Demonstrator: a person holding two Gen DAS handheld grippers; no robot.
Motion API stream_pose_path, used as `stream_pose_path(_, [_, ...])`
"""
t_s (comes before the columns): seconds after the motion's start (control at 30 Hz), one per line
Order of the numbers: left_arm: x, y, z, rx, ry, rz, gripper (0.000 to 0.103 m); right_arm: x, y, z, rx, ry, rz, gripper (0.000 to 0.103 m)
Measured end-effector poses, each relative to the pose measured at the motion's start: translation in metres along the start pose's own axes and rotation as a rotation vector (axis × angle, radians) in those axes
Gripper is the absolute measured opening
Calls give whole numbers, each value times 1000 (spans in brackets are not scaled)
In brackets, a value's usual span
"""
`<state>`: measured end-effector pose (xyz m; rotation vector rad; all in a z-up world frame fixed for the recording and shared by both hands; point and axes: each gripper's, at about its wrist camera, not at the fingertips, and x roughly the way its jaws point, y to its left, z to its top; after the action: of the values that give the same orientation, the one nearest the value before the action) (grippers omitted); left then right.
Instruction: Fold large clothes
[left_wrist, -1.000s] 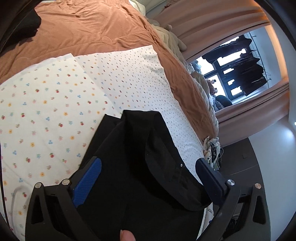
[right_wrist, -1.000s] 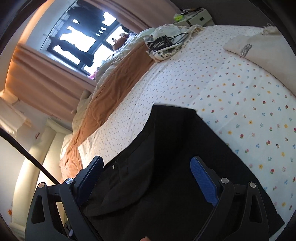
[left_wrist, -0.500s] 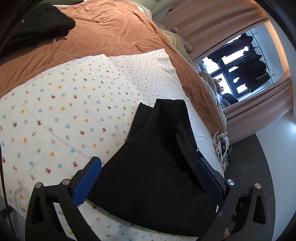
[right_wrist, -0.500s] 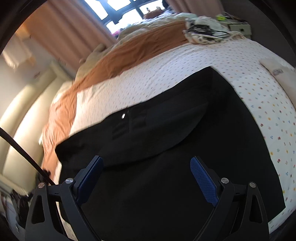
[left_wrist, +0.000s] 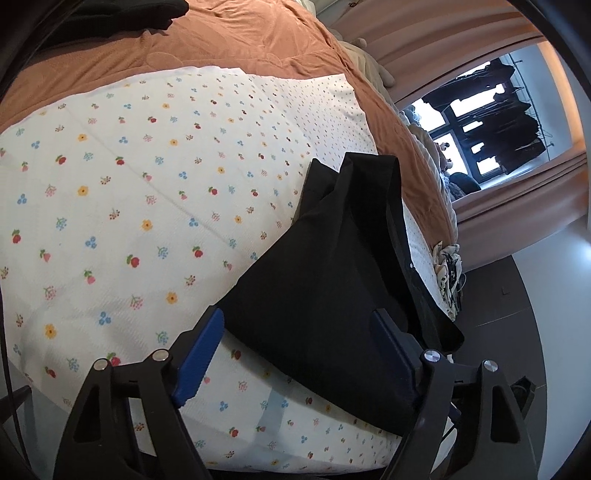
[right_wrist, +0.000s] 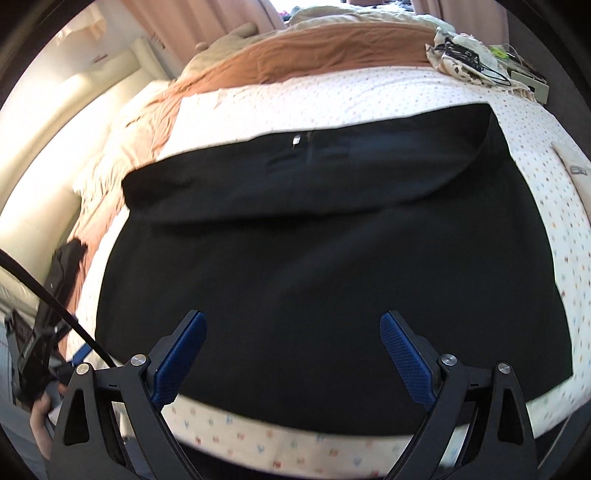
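A black garment (left_wrist: 332, 258) lies spread on the flowered sheet (left_wrist: 129, 184) near the bed's front edge. Its far part is folded over toward me, with a small silver button (right_wrist: 295, 140) showing. My left gripper (left_wrist: 297, 317) hovers over the garment's near left corner. Its jaws are closing with the cloth between them, and the blue pads do not press on it. My right gripper (right_wrist: 291, 319) stands open over the garment's (right_wrist: 314, 240) near edge and holds nothing.
A brown blanket (left_wrist: 221, 44) covers the far half of the bed, with another dark garment (left_wrist: 129, 14) on it. A cloth pile with cables (right_wrist: 465, 55) sits at the far right corner. A hand (right_wrist: 40, 421) shows at the left edge. The window (left_wrist: 491, 118) is beyond.
Both grippers drew back toward the bed's front edge, so more of the garment shows. The right view rolled level. The left jaws have narrowed and now sit at the garment's corner.
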<state>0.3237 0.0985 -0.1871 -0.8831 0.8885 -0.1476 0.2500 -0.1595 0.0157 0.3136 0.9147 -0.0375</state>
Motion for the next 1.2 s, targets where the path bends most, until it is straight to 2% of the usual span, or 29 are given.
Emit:
stream_pose_path(0.17, [-4, 4, -10, 22, 17, -20, 71, -7, 25, -27, -81, 7, -56, 93])
stream_pose_path(0.23, [-5, 4, -12, 33, 22, -25, 66, -7, 29, -36, -87, 10, -74, 84])
stream_pose_path(0.33, [-6, 7, -15, 37, 30, -39, 65, -3, 35, -42, -85, 16, -79, 74])
stream_pose_path(0.47, [-5, 10, -16, 38, 40, -51, 64, 4, 45, -44, -104, 21, -84, 72])
stream_pose_path(0.53, [-4, 10, -15, 39, 45, -56, 64, 17, 47, -43, -99, 55, -78, 69])
stream_pose_path(0.6, [-1, 10, -14, 38, 50, -60, 64, 28, 43, -40, -92, 72, -100, 66])
stream_pose_path(0.83, [11, 10, -13, 34, 79, -60, 59, 61, 40, -24, -100, 94, -137, 66])
stream_pose_path(1.07, [17, 10, -5, 22, 65, -46, 59, 95, 33, 6, -104, 87, -173, 66])
stream_pose_path(1.13, [18, 10, -2, 14, 59, -41, 51, 106, 29, 23, -96, 86, -184, 60])
stream_pose_path(1.2, [20, 11, 1, -2, 50, -33, 51, 115, 26, 38, -91, 85, -194, 54])
